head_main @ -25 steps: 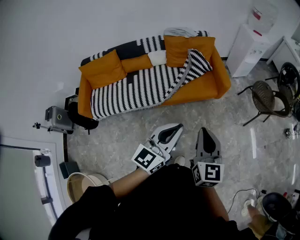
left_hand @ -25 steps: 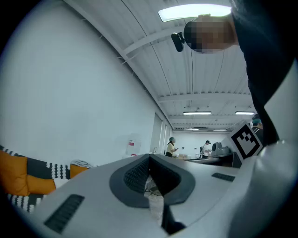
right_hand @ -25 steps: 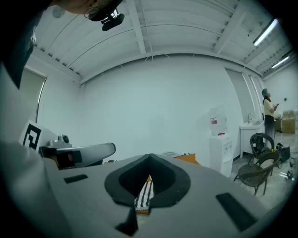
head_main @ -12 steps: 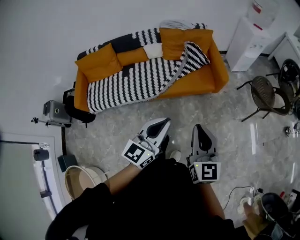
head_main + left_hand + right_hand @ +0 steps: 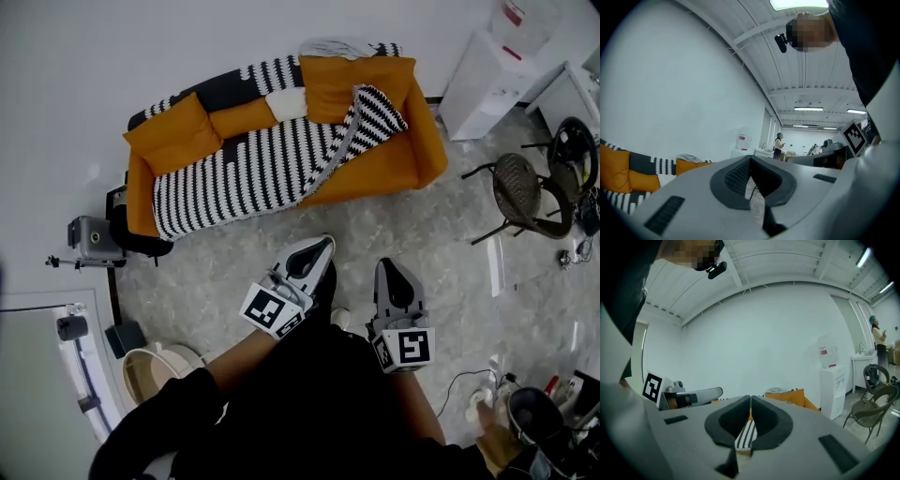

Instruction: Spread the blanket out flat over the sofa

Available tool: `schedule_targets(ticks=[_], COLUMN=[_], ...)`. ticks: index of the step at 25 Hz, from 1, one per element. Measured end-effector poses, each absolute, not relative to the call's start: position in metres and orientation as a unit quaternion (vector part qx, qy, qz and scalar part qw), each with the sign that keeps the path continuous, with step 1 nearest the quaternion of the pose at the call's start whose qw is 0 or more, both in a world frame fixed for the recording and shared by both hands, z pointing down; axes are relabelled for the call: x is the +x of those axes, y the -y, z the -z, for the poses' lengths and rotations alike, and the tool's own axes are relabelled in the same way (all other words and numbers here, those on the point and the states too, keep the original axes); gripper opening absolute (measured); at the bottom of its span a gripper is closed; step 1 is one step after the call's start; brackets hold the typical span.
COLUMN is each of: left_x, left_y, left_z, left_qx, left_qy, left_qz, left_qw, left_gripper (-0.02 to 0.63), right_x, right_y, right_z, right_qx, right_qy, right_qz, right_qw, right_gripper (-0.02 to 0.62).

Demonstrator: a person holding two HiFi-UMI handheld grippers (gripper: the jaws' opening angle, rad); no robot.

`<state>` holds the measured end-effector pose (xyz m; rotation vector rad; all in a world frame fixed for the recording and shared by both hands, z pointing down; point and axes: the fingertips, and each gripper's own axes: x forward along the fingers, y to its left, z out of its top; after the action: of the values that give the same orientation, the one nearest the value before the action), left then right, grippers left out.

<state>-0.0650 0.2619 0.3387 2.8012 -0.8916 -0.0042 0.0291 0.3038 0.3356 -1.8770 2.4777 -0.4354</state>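
An orange sofa (image 5: 398,159) stands against the white wall. A black-and-white striped blanket (image 5: 248,173) covers its left and middle parts, and one corner is folded back over the right cushion (image 5: 342,84). The sofa's right seat end is bare. My left gripper (image 5: 322,244) and right gripper (image 5: 387,266) hover side by side over the floor, well short of the sofa. Both are shut with nothing held. In the right gripper view the shut jaws (image 5: 750,400) frame a strip of blanket (image 5: 746,434) far beyond them. In the left gripper view the sofa (image 5: 618,173) lies far off to the left.
A water dispenser (image 5: 478,80) and a wicker chair (image 5: 520,192) stand right of the sofa. A grey device on a stand (image 5: 89,234) sits by the sofa's left end, and a round tub (image 5: 155,370) is nearer me. Cables (image 5: 478,403) lie on the floor at lower right.
The sofa has slid left and up in the head view. Both grippers have drifted slightly left and closer to my body, still shut.
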Motion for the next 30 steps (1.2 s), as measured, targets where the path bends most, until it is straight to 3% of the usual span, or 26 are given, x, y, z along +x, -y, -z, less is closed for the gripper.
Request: schedule_targets(ticks=[9, 19, 30], left_x=[-0.044, -0.062, -0.027], left_y=[-0.127, -0.004, 0.11], left_z=[-0.355, -0.366, -0.431], left_qx=[0.962, 0.955, 0.919], left_qy=[0.261, 0.273, 0.355], left_qz=[-0.022, -0.026, -0.07], left_qw=[0.07, 0.116, 0.156], left_gripper=[0.009, 0.009, 0.009], right_x=[0.027, 0.051, 0.102], right_y=[-0.132, -0.005, 0.149], right_z=[-0.344, -0.368, -0.436], right_qx=[-0.59, -0.623, -0.593], right_qy=[-0.788, -0.758, -0.77], right_qz=[0.172, 0.181, 0.218], right_qw=[-0.036, -0.067, -0.081], right_gripper=[0.038, 0.038, 0.04])
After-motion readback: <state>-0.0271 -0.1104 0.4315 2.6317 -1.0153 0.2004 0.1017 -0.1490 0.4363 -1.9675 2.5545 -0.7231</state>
